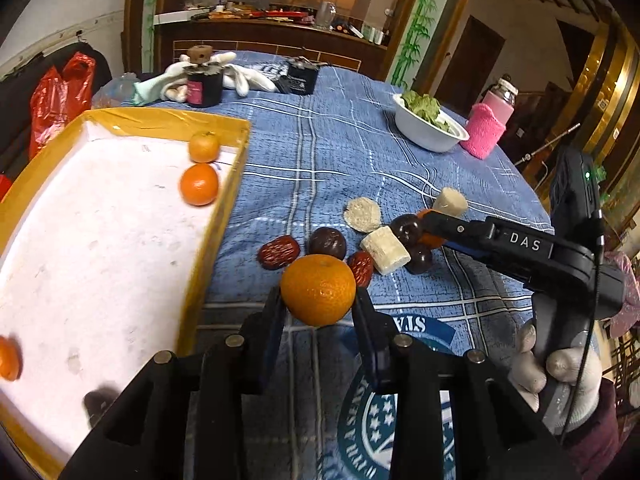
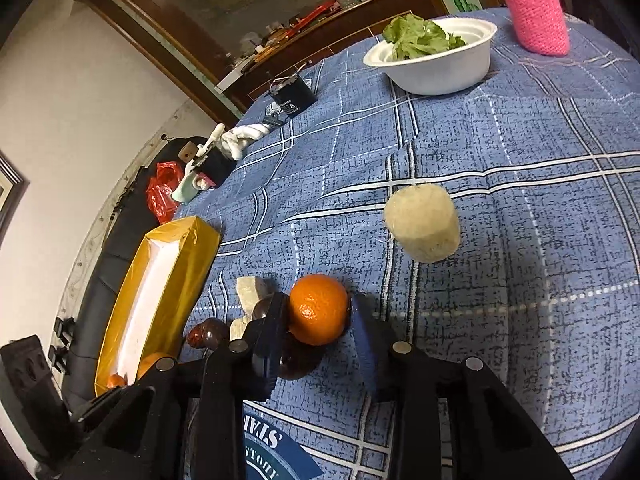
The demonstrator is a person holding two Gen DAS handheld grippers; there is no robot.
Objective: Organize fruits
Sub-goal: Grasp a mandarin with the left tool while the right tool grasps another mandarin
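My left gripper (image 1: pixel 319 300) is shut on an orange mandarin (image 1: pixel 318 290), held just right of the yellow-rimmed white tray (image 1: pixel 224 208). The tray holds two mandarins (image 1: pixel 199 184) at its far end and another (image 1: pixel 8 358) at its near left. My right gripper (image 2: pixel 318 314) is closed around a second mandarin (image 2: pixel 318 308), which sits low against the blue cloth. In the left wrist view the right gripper (image 1: pixel 434 222) reaches into a pile of red dates (image 1: pixel 278 252), dark round fruits (image 1: pixel 327 243) and pale cut chunks (image 1: pixel 385 250).
A white bowl of green leaves (image 1: pixel 430 126) and a pink-sleeved bottle (image 1: pixel 490 124) stand at the far right. A dark jar (image 1: pixel 204 86), white gloves and a black box (image 1: pixel 300 76) sit at the table's far end. One pale chunk (image 2: pixel 422 222) lies apart.
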